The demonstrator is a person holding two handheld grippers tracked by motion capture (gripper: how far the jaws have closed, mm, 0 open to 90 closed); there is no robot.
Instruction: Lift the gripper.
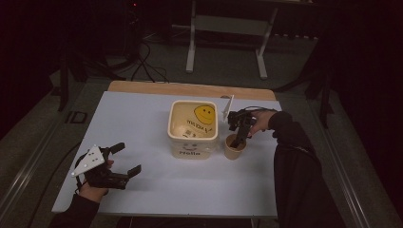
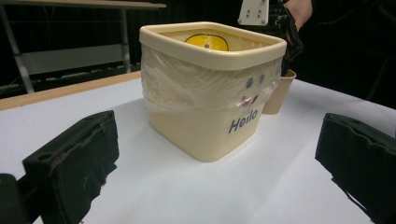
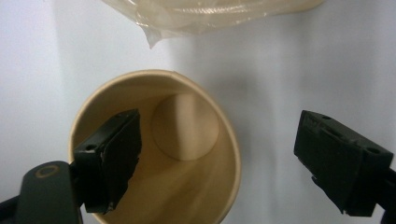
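Dark room, pale blue-white tabletop (image 1: 157, 190): your right gripper (image 3: 219, 158) hangs spread wide straight above the upright tan paper cup (image 3: 154, 149), one jaw inside its rim, the other outside, beside the cream plastic bin (image 1: 193, 128).

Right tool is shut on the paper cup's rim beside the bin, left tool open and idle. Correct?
Not quite. The right tool is open, not shut: the right gripper view shows one jaw inside the cup and one outside, with a wide gap. The cup does stand beside the bin, and the left tool is open.
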